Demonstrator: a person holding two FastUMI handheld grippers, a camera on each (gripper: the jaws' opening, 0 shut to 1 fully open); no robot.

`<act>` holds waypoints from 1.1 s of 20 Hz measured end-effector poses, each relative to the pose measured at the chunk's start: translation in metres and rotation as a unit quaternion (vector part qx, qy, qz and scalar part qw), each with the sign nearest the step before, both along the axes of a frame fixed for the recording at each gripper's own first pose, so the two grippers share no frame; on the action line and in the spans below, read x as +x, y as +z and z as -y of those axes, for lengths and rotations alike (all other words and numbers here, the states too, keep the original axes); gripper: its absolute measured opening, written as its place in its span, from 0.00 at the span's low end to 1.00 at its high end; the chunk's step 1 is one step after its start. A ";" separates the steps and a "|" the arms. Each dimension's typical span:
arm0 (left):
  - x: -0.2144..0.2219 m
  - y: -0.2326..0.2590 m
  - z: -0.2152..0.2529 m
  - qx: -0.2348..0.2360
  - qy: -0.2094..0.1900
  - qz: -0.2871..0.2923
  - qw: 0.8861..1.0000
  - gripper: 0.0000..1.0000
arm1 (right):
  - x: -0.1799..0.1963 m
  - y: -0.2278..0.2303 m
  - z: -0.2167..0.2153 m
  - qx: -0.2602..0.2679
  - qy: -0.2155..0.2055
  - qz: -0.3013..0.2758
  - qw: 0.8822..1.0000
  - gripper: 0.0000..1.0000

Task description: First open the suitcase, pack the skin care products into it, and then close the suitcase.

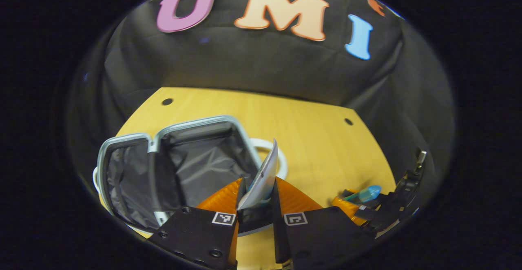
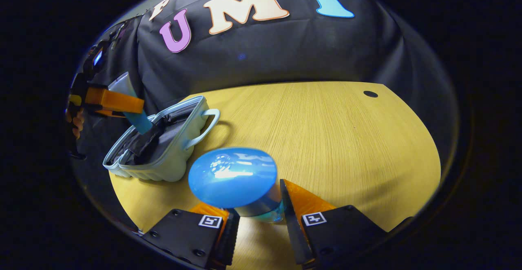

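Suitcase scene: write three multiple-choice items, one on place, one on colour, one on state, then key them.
1. Where is the tube?
A. flat on the table
B. between the left gripper's fingers
C. under the suitcase

2. What colour is the jar's lid?
A. blue
B. red
C. white

3. The suitcase is:
A. zipped shut
B. open
C. upside down

B: the fingers clamp the tube above the case.
A: the lid by the right gripper is glossy blue.
B: the dark lining shows.
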State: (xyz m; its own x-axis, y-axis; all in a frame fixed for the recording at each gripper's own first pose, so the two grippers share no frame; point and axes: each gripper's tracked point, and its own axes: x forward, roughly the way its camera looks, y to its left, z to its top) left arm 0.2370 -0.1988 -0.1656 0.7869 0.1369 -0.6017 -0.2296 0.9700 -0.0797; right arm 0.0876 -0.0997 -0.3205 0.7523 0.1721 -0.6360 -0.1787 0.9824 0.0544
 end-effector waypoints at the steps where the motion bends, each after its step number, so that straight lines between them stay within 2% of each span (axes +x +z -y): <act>1: -0.007 -0.006 -0.011 -0.006 0.010 -0.016 1.000 0.28 | 0.002 0.001 0.001 -0.010 0.004 0.004 1.000 0.52; 3: -0.018 -0.025 -0.026 -0.023 0.026 -0.048 0.998 0.29 | 0.001 -0.001 0.002 -0.015 0.007 0.009 1.000 0.44; 6: -0.025 -0.046 -0.038 -0.043 0.040 -0.086 0.995 0.29 | 0.001 0.000 0.006 -0.021 0.004 0.009 1.000 0.41; 9: -0.029 -0.067 -0.041 -0.059 0.034 -0.133 0.989 0.29 | -0.002 0.003 0.010 -0.015 -0.011 0.003 1.000 0.36; 10: -0.033 -0.073 -0.043 -0.062 0.033 -0.149 0.986 0.28 | -0.003 0.009 0.012 -0.014 -0.016 0.004 1.000 0.38; 15: -0.043 -0.104 -0.044 -0.101 0.025 -0.235 0.966 0.29 | -0.016 0.042 0.005 -0.005 -0.019 0.004 1.000 0.38; 17: -0.043 -0.114 -0.047 -0.112 0.027 -0.247 0.962 0.30 | -0.018 0.060 -0.007 -0.001 -0.010 0.007 1.000 0.38; 19: -0.041 -0.112 -0.057 -0.105 0.032 -0.239 0.965 0.31 | -0.019 0.078 -0.025 0.006 0.005 0.008 1.000 0.35; 22: -0.043 -0.098 -0.064 -0.106 0.028 -0.222 0.969 0.54 | -0.018 0.097 -0.064 0.019 0.036 0.008 0.999 0.35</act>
